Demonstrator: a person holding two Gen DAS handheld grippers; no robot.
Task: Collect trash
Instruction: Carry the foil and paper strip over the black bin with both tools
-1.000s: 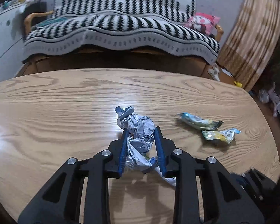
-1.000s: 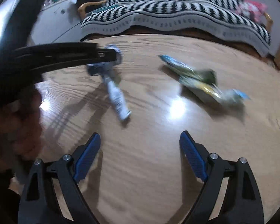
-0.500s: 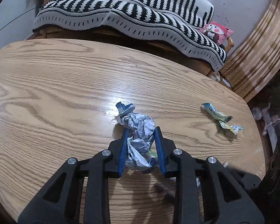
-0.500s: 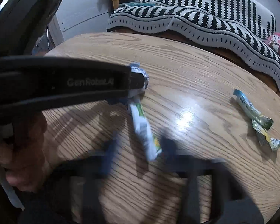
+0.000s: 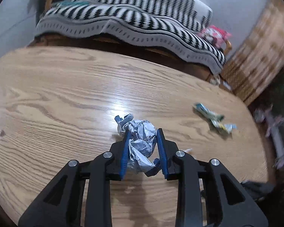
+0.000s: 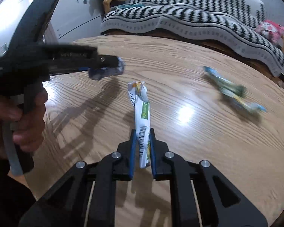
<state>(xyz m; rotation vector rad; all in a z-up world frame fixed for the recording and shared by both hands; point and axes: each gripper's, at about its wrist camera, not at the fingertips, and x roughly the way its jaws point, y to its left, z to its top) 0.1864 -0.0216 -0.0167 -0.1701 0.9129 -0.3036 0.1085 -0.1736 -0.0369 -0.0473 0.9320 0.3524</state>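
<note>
My left gripper [image 5: 143, 132] is shut on a crumpled silver-blue wrapper ball [image 5: 140, 141] and holds it above the wooden table [image 5: 66, 98]. In the right wrist view the left gripper [image 6: 111, 61] reaches in from the left with that ball [image 6: 108, 70]. My right gripper [image 6: 143, 132] is shut on a long white wrapper [image 6: 143, 111] with a barcode and green label; the wrapper sticks out forward. Two twisted blue-yellow wrappers [image 5: 214, 119] lie on the table at the right, also in the right wrist view [image 6: 232, 92].
A sofa with a black-and-white striped blanket [image 5: 134, 22] stands behind the table, with a pink plush toy [image 5: 215, 35] on its right end. A curtain [image 5: 259, 56] hangs at the right. A white cabinet [image 6: 75, 17] stands at the back left.
My right gripper was open a second ago; it has moved left to the long white wrapper and shut on it. My left gripper has kept hold of the crumpled ball and lifted it.
</note>
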